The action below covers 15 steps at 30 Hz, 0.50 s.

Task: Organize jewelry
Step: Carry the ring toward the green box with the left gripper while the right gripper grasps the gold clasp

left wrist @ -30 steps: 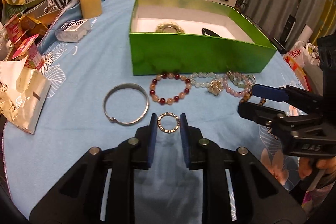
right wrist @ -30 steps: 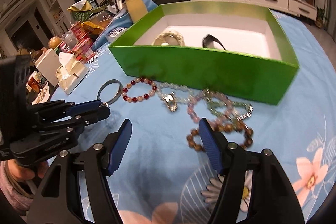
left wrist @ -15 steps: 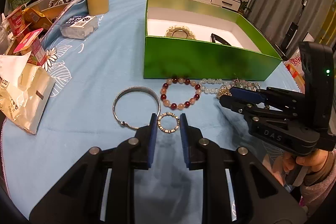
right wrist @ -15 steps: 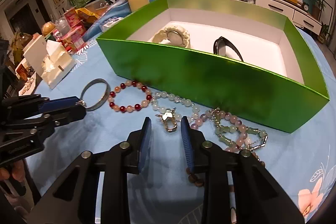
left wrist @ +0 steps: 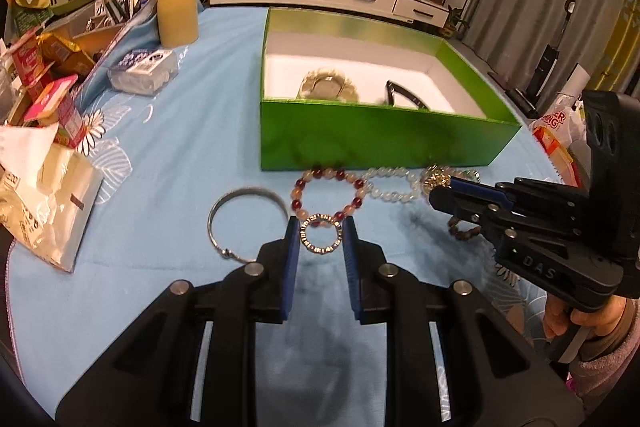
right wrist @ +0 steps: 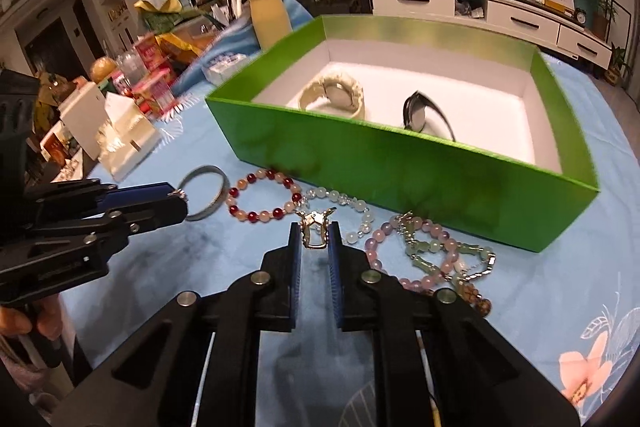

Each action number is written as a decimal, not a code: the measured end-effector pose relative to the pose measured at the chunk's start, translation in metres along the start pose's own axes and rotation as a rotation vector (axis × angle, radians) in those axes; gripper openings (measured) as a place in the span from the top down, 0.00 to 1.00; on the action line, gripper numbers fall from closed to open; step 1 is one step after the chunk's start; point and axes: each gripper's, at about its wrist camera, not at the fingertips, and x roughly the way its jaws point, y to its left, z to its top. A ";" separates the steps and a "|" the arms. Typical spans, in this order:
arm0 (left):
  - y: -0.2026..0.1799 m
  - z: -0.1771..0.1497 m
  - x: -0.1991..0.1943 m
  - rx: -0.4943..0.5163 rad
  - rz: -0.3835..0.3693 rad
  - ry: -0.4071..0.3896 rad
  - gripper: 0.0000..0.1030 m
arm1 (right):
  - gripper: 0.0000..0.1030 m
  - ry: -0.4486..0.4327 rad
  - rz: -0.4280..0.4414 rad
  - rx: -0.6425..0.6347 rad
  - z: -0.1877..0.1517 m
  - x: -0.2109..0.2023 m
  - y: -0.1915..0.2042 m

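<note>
Item 1, your right gripper (right wrist: 314,239): a second ago its blue-padded jaws stood wide over the brown bead bracelet at the near right; now they have swung left and are closing on the small gold metal pendant (right wrist: 315,229) of the pale translucent bead strand (right wrist: 352,205). The pendant sits between the pads; whether they press it yet you cannot tell for certain, though it looks pinched.

Item 2, your left gripper (left wrist: 320,239): unchanged, narrowly set on the small gold-and-silver studded ring (left wrist: 321,233), pads touching both sides.

Item 3, green open cardboard box with white lining (right wrist: 400,163): far side of the blue flowered tablecloth (left wrist: 160,147). Holds a cream-strapped watch (right wrist: 332,97) and a black-strapped watch (right wrist: 418,115).

Item 4, loose on the cloth just before the box: plain silver bangle (left wrist: 248,223) at left, red-and-peach bead bracelet (left wrist: 330,193), pink and green bead tangle (right wrist: 428,247) at right.

Meaning: both tools now have a piece, so two items look ready to lift toward the box; the pendant's strand may drag neighbouring beads.
</note>
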 end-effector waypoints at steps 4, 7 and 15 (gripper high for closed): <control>-0.006 0.007 -0.006 0.012 -0.011 -0.017 0.79 | 0.87 -0.038 0.023 0.015 0.004 -0.018 -0.003; -0.009 0.014 -0.009 0.019 -0.020 -0.028 0.79 | 0.87 -0.074 0.034 0.025 0.009 -0.033 -0.006; -0.018 0.039 -0.013 0.037 -0.046 -0.065 0.79 | 0.87 -0.134 0.007 0.032 0.022 -0.054 -0.017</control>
